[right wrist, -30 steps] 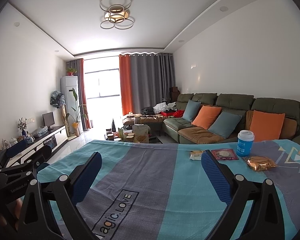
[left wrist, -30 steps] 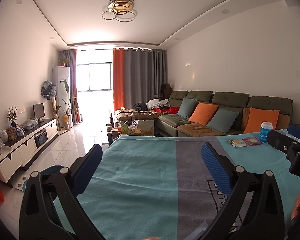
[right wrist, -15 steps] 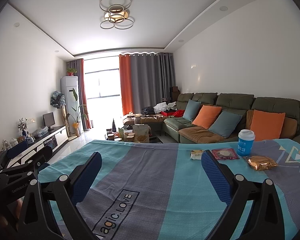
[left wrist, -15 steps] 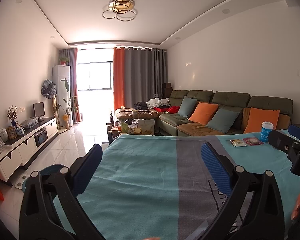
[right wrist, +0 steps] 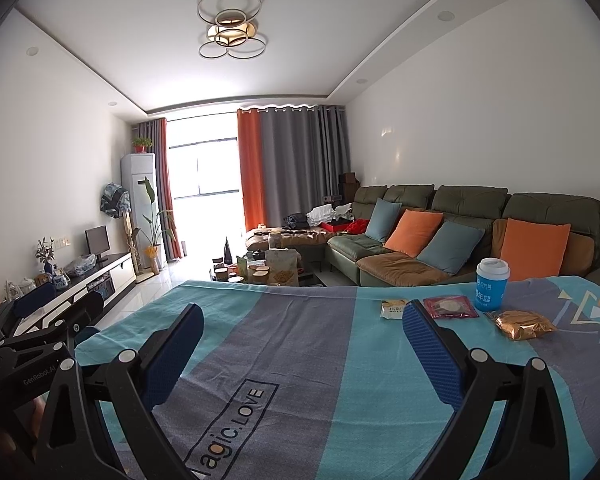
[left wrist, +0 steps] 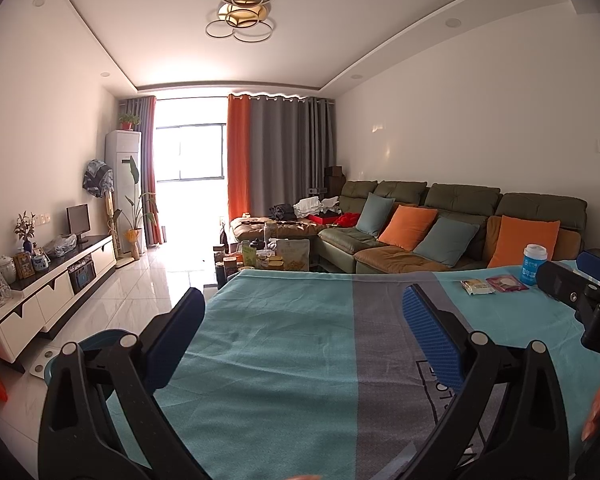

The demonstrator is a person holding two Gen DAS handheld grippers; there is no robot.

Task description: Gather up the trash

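Observation:
On the teal and grey tablecloth [right wrist: 300,360] at the far right lie a blue paper cup with a white lid [right wrist: 492,285], a red snack packet [right wrist: 450,307], a yellow-white packet [right wrist: 394,309] and a crumpled gold wrapper [right wrist: 524,324]. The cup [left wrist: 534,264] and two packets [left wrist: 492,285] also show in the left wrist view. My right gripper [right wrist: 302,332] is open and empty above the cloth, short of the trash. My left gripper [left wrist: 302,320] is open and empty over the cloth's left part. A blue bin [left wrist: 96,346] sits on the floor left of the table.
A green sofa with orange and teal cushions [right wrist: 460,236] stands behind the table. A cluttered coffee table [left wrist: 268,258] is beyond the far edge. A white TV cabinet [left wrist: 52,296] lines the left wall. Each gripper shows at the other view's edge.
Almost nothing changed; both views shifted very slightly. Both grippers stay open and empty.

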